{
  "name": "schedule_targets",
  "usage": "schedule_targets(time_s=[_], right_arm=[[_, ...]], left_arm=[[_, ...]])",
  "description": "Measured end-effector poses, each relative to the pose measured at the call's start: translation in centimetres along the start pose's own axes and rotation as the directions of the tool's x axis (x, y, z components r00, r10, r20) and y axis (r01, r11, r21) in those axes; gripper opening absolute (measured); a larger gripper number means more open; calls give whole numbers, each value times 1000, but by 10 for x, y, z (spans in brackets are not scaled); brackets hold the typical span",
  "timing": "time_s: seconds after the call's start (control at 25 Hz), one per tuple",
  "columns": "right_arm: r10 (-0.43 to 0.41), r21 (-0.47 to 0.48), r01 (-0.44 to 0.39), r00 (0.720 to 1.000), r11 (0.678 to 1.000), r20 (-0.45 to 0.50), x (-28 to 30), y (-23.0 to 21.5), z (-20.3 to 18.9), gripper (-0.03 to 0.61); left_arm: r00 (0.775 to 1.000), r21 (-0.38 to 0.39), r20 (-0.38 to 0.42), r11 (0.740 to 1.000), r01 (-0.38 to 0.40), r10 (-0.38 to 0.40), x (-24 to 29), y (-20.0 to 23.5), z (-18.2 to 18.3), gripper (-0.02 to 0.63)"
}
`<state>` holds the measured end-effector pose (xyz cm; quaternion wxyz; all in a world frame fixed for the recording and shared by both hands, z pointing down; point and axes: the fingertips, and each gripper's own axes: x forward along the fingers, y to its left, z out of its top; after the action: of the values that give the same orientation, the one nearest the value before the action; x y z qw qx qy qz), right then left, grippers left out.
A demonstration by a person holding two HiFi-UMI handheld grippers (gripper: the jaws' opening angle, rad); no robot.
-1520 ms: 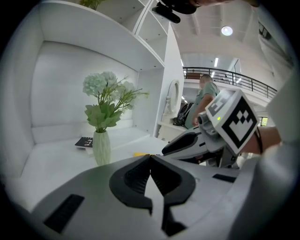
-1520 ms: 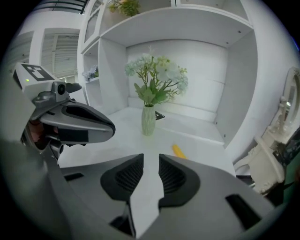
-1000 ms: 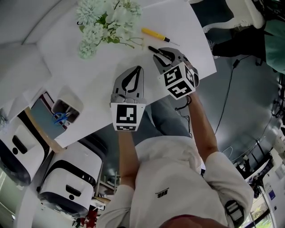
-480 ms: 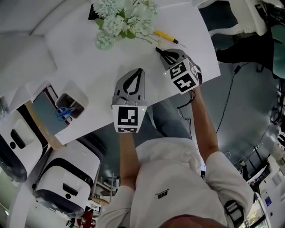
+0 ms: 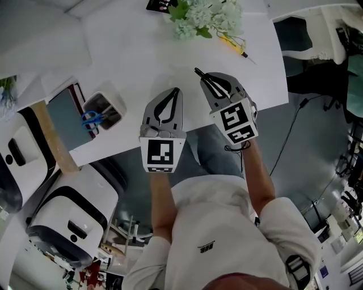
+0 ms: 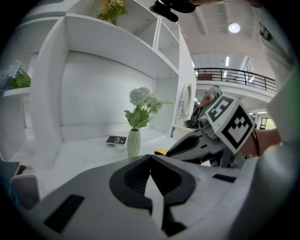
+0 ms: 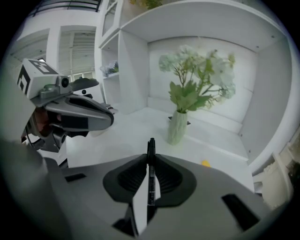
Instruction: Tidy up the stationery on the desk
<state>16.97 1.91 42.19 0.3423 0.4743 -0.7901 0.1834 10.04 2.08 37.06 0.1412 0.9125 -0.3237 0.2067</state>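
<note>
Standing at the table's (image 5: 142,56) 9 o'clock edge, a pen cup (image 5: 116,97) carries blue scissors (image 5: 89,118). At centre the left claw (image 5: 176,92) is held level, jaws closed on nothing, forearm straight behind it. The right claw (image 5: 203,76), angled toward 11 o'clock, pinches a black pen (image 7: 150,159). Since a second ago it has drawn away from the yellow-handled tool (image 5: 233,44), now at 1 o'clock beside the flowers (image 5: 207,16). White shelving (image 6: 93,70) backs the table.

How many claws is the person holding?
2. The left claw is shut and empty; the right claw, beside it, grips a black pen. None look hidden.
</note>
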Motion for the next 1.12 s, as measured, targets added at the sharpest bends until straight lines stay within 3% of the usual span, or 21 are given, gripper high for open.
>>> schedule_targets(time_s=[0.4, 0.88, 1.12], right_arm=[[130, -110, -117, 984, 987, 124, 8, 91, 84, 43], [286, -205, -247, 939, 947, 189, 37, 192, 145, 43], [334, -232, -288, 923, 929, 191, 52, 232, 162, 43]], left_arm=[[988, -60, 23, 987, -152, 153, -77, 55, -9, 0], [938, -158, 24, 928, -337, 345, -161, 127, -36, 0], [918, -189, 17, 903, -386, 396, -193, 153, -49, 0]])
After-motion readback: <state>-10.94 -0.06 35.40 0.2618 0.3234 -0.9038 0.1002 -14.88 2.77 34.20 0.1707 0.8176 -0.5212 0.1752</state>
